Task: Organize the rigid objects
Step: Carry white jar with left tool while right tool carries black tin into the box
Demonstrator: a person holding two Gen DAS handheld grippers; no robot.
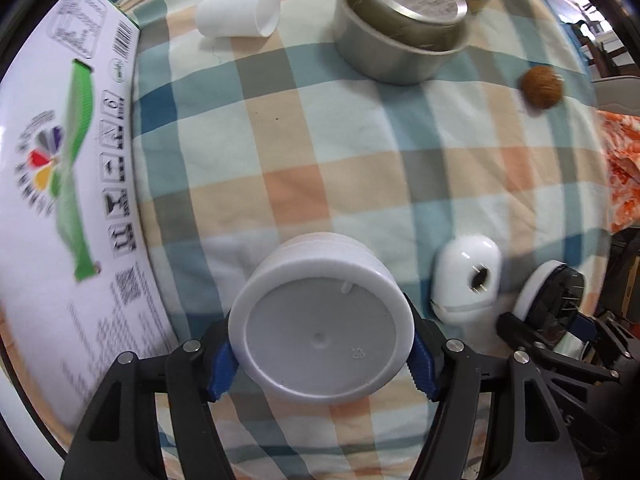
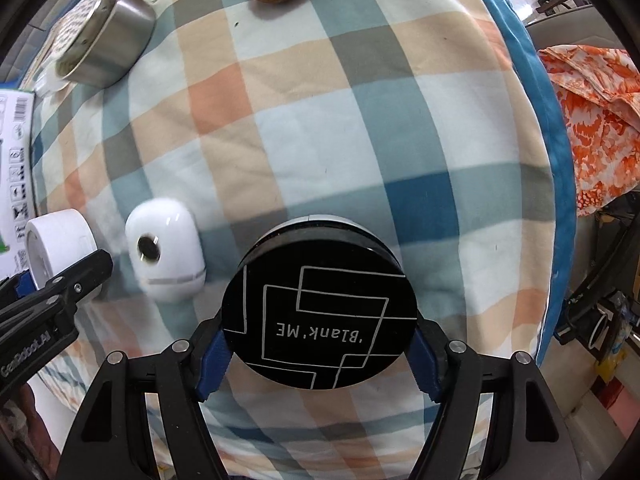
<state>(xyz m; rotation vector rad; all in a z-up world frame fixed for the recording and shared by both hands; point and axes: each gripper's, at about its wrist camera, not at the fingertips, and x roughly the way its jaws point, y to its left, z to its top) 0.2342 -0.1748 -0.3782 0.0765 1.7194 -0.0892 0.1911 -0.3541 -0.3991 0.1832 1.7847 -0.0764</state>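
Jaws of the left gripper (image 1: 320, 354) clamp a white round jar (image 1: 320, 320) above the checked cloth (image 1: 320, 152). Just right lies a white oval device (image 1: 466, 278). Farther right, the right gripper (image 2: 318, 356) clamps a black round compact (image 2: 320, 316).

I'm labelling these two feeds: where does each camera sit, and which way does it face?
Left wrist: on the left gripper, facing down at the checked cloth; its fingers clamp a white jar.
Right wrist: on the right gripper, facing down at the same cloth; its fingers hold a black compact, jaws closing.
Shared: white pod, metal tin, nut; each shows the other gripper.
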